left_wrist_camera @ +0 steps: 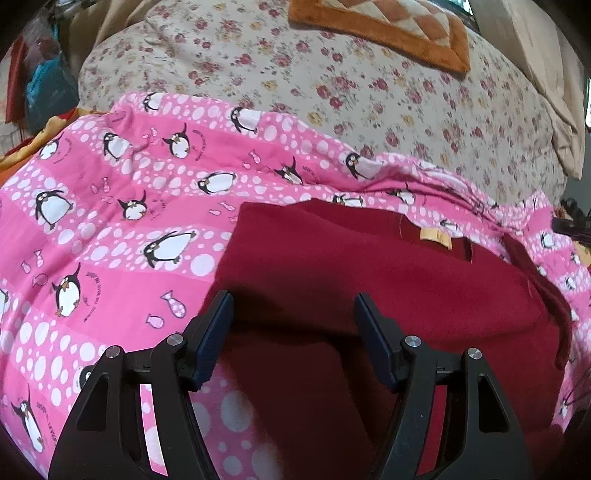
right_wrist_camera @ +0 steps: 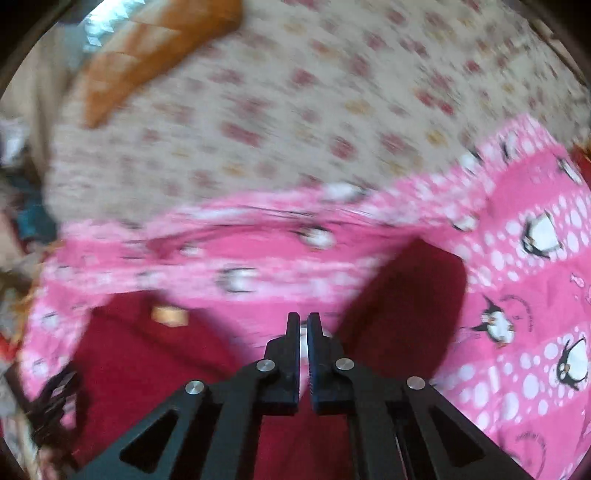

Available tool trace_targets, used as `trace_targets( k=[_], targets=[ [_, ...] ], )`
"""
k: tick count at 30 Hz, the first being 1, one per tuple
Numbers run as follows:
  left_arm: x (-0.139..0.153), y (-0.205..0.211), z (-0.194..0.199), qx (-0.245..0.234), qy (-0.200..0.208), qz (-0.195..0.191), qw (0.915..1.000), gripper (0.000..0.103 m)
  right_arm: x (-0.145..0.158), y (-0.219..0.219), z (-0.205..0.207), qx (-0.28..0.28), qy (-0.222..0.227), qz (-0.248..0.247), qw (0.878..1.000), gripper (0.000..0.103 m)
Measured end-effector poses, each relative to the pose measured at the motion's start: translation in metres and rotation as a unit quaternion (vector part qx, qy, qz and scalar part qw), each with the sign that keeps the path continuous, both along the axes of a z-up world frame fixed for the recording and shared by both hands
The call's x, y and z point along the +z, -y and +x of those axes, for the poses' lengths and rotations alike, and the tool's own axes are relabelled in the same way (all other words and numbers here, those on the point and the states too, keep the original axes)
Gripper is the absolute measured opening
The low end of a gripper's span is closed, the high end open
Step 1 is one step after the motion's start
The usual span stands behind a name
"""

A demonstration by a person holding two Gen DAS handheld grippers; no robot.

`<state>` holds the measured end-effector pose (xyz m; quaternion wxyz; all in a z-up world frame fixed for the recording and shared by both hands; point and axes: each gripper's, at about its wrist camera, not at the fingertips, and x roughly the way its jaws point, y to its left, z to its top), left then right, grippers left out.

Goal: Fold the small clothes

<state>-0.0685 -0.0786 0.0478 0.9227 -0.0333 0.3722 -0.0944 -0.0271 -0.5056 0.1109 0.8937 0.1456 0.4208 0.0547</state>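
- The dark red garment (left_wrist_camera: 369,288) lies on a pink penguin-print blanket (left_wrist_camera: 110,229), and that blanket is spread over a bed with a floral rose-print cover (left_wrist_camera: 369,96).
- In the left wrist view the garment is bunched rather than flat, with a small tan label (left_wrist_camera: 437,238) showing near its far edge and a long red strip of the same fabric running down its right side.
- Left tongs (left_wrist_camera: 293,306) stand wide, both dark pads clear of the cloth, hovering above the near part of the red garment with nothing between them.
- An orange-bordered patchwork mat (left_wrist_camera: 388,33) sits farther back on the floral cover, well apart from the garment.
- A beige cloth (left_wrist_camera: 554,110) hangs at the far right edge of the bed.
- Over to the right wrist view, which is heavily blurred, so fine detail is lost.
- Right tongs (right_wrist_camera: 303,321) are drawn in tight, the two fingers almost touching with only a sliver of gap; I cannot make out any cloth pinched at the tips.
- Beneath and to either side of them is the red garment (right_wrist_camera: 155,362), with the tan label (right_wrist_camera: 168,314) to the left and a raised red flap (right_wrist_camera: 406,295) to the right.
- Pink blanket (right_wrist_camera: 517,258) fills the right of that view, with the floral cover (right_wrist_camera: 258,129) beyond.
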Motion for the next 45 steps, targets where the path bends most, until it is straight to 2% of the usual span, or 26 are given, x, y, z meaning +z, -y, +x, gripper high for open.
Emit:
trace_targets(
  k=[1, 3, 6, 7, 8, 10, 14, 16, 17, 19, 21, 23, 25, 29, 32, 35, 37, 39, 40, 41, 43, 45],
  targets=[
    [0.001, -0.003, -0.001, 0.006, 0.001, -0.004, 1.0000, 0.068, 0.012, -0.015, -0.007, 0.024, 0.018, -0.008, 1.000, 0.003],
    [0.001, -0.007, -0.001, 0.014, -0.002, -0.010, 0.9998, 0.068, 0.023, -0.034, -0.010, 0.034, 0.030, -0.041, 0.998, 0.003],
    [0.000, -0.012, -0.003, 0.021, -0.010, -0.023, 0.9995, 0.068, 0.015, -0.037, -0.001, 0.005, 0.006, -0.069, 0.998, 0.006],
    [0.000, -0.013, -0.003, 0.022, -0.012, -0.023, 0.9994, 0.068, 0.005, -0.034, 0.006, -0.008, -0.016, -0.077, 0.997, 0.018],
    [-0.001, -0.014, -0.003, 0.022, -0.014, -0.022, 0.9994, 0.068, -0.009, -0.030, 0.015, -0.020, -0.037, -0.091, 0.995, 0.045],
    [-0.004, -0.014, 0.000, 0.024, -0.020, -0.020, 0.9993, 0.068, -0.034, -0.021, 0.029, -0.045, -0.062, -0.112, 0.991, 0.064],
    [-0.009, -0.010, 0.004, 0.017, -0.027, -0.014, 0.9994, 0.068, -0.068, 0.005, 0.049, -0.076, -0.096, -0.113, 0.986, 0.064],
    [-0.011, -0.007, 0.006, 0.014, -0.029, -0.007, 0.9995, 0.068, -0.080, 0.012, 0.060, -0.090, -0.106, -0.134, 0.981, 0.061],
    [-0.011, -0.007, 0.007, 0.013, -0.029, -0.005, 0.9995, 0.068, -0.091, 0.020, 0.068, -0.103, -0.125, -0.140, 0.977, 0.051],
    [-0.012, -0.006, 0.008, 0.011, -0.030, -0.004, 0.9995, 0.068, -0.106, 0.033, 0.074, -0.118, -0.149, -0.133, 0.973, 0.037],
    [-0.012, -0.006, 0.008, 0.012, -0.030, -0.005, 0.9995, 0.068, -0.107, 0.041, 0.072, -0.124, -0.135, -0.122, 0.975, 0.026],
    [-0.012, -0.006, 0.008, 0.013, -0.029, -0.010, 0.9994, 0.068, -0.098, 0.046, 0.064, -0.112, -0.114, -0.084, 0.984, 0.007],
    [-0.008, -0.008, 0.006, 0.019, -0.019, -0.018, 0.9995, 0.068, -0.082, 0.047, 0.053, -0.104, -0.087, -0.062, 0.989, 0.007],
    [0.003, -0.018, 0.000, 0.036, 0.011, -0.034, 0.9987, 0.068, -0.021, 0.029, 0.014, -0.036, -0.011, 0.007, 0.999, 0.007],
    [0.006, -0.026, -0.001, 0.043, 0.012, -0.054, 0.9976, 0.068, 0.023, -0.006, -0.019, 0.029, 0.038, 0.037, 0.998, 0.007],
    [0.007, -0.031, 0.000, 0.042, 0.004, -0.081, 0.9958, 0.068, 0.044, -0.055, -0.046, 0.098, 0.064, 0.046, 0.992, 0.007],
    [0.007, -0.034, -0.001, 0.037, -0.002, -0.098, 0.9945, 0.068, 0.036, -0.091, -0.058, 0.140, 0.060, 0.041, 0.988, 0.007],
    [0.009, -0.033, -0.004, 0.028, -0.003, -0.112, 0.9933, 0.068, 0.014, -0.126, -0.068, 0.180, 0.030, 0.042, 0.982, 0.010],
    [0.010, -0.033, -0.005, 0.021, -0.002, -0.118, 0.9928, 0.068, -0.004, -0.143, -0.070, 0.200, 0.000, 0.030, 0.979, 0.025],
    [0.011, -0.032, -0.007, 0.013, -0.002, -0.124, 0.9922, 0.068, -0.022, -0.157, -0.072, 0.211, -0.032, 0.012, 0.977, 0.046],
    [0.014, -0.029, -0.011, -0.001, -0.003, -0.131, 0.9914, 0.068, -0.042, -0.171, -0.082, 0.214, -0.052, -0.013, 0.975, 0.048],
    [0.018, -0.023, -0.013, -0.008, -0.009, -0.132, 0.9911, 0.068, -0.046, -0.170, -0.098, 0.210, -0.046, -0.014, 0.977, 0.048]
  ],
)
